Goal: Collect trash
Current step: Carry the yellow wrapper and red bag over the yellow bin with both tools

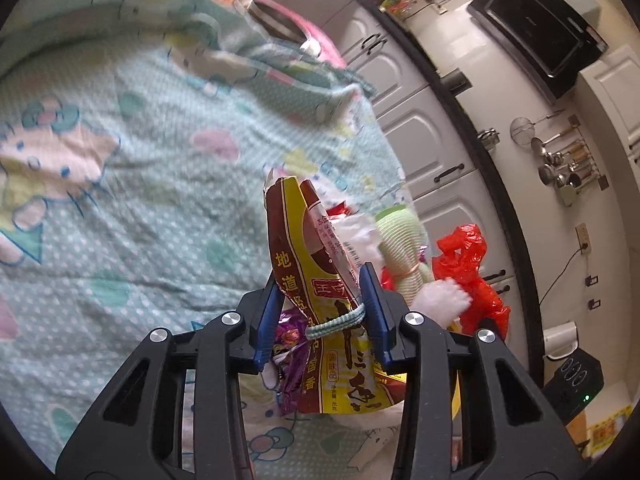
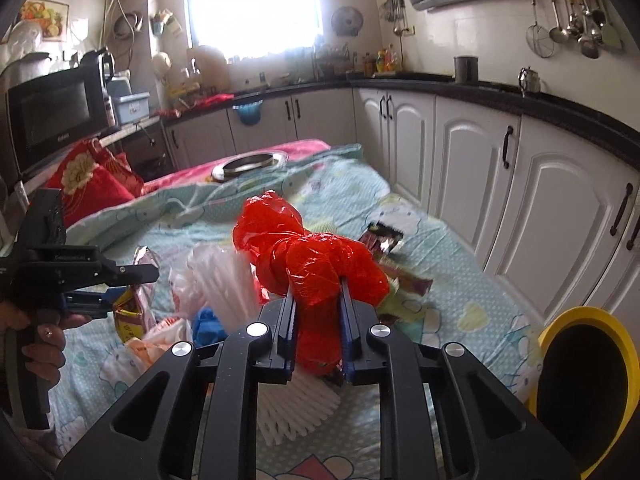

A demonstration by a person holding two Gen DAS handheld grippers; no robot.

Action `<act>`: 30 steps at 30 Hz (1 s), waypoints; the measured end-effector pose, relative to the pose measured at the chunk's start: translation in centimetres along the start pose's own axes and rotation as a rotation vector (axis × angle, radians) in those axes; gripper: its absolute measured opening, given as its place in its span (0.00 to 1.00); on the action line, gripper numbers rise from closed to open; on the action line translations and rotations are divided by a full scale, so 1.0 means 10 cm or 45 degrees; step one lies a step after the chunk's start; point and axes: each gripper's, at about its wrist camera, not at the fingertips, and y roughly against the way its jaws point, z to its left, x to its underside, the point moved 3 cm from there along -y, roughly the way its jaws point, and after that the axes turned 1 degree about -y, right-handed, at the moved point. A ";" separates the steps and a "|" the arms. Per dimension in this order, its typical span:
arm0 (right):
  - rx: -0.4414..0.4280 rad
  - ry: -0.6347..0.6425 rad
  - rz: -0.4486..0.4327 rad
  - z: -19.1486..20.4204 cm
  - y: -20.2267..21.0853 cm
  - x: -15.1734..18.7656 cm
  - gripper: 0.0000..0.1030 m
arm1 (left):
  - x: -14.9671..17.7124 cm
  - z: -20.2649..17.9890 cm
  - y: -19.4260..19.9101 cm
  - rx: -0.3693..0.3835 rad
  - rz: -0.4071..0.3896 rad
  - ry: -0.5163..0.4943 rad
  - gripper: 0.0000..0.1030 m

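Trash (image 2: 224, 292) is mostly left scattered on the patterned sheet (image 1: 120, 208) ahead of both grippers; nothing is seen dropped into the yellow-rimmed bin (image 2: 560, 328) yet. A red plastic bag (image 2: 312, 264) is clamped in the right hand-held gripper (image 2: 318, 320), a yellow-brown snack wrapper (image 1: 316, 280) in the left hand-held gripper (image 1: 320, 316).

Glossy crinkled red plastic bag (image 2: 316, 256); shiny foil snack wrapper (image 1: 316, 280); matt printed cotton sheet (image 1: 140, 200).

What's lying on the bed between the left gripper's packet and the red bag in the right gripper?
In the right wrist view, white foam netting and a blue scrap lie between the yellow-brown packet and the red plastic bag.
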 end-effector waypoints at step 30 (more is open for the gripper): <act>0.284 -0.171 -0.138 -1.15 1.03 0.10 0.16 | 0.45 -1.95 -0.39 0.072 -0.135 -0.659 0.30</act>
